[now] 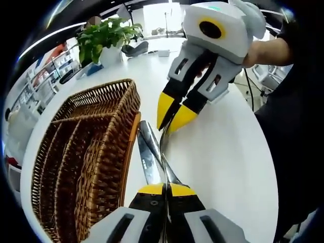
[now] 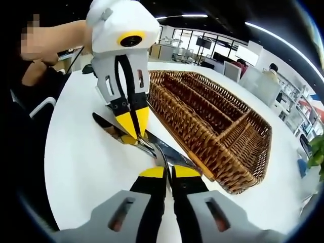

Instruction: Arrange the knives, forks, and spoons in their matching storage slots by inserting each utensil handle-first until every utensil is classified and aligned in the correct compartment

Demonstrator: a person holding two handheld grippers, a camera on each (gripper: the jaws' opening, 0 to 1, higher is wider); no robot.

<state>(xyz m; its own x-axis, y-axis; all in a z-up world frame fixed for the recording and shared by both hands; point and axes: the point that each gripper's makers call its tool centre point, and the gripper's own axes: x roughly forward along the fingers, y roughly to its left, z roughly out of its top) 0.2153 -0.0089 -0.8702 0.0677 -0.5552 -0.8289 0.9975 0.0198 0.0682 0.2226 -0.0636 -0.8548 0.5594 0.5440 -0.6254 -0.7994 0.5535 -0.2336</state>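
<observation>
Both tools meet over one utensil, a thin metal piece (image 1: 163, 147) that looks like a fork, lying just ahead of each tool's tips on the white surface (image 1: 223, 152). The left tool (image 1: 167, 190) has its jaws pressed together on one end of it; the right tool (image 2: 169, 172) has its jaws likewise closed on the other end, so the piece spans between them. A knife (image 1: 148, 152) lies flat just beside it, between the tools and the wicker basket (image 1: 81, 152), whose long slots sit close alongside. The fork should be light, stiff and slippery, so a pinch on the narrow shank or handle, square across its width, seems safest; polished steel may twist in the pads. Which end is tines and which handle is hard to make out, since the jaws cover both ends. The basket's compartments look bare, though their far corners are cut off.
</observation>
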